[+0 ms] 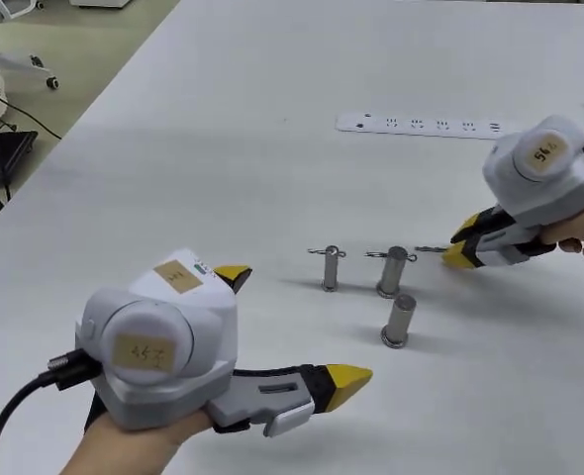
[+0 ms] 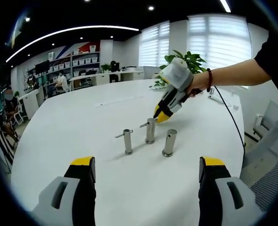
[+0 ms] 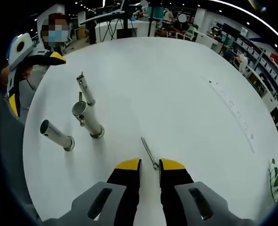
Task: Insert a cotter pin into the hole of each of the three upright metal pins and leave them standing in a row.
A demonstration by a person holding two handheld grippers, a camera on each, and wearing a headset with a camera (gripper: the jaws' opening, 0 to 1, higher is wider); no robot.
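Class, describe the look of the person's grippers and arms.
Both the left gripper and right gripper have rounded pale-grey housings with tan handwritten labels and black fingers tipped yellow. A black cable leaves the left one. The right arm wears a black sleeve and dark bracelet.

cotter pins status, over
Left hand-held gripper open. Right hand-held gripper shut on cotter pin. Two metal pins pinned, front metal pin bare. Nothing blocks it.

Two upright steel pins [image 1: 331,272] hold cotter pins [image 1: 326,252], the nearest pin [image 1: 399,319] stands bare, another cotter pin [image 1: 431,249] nearby.
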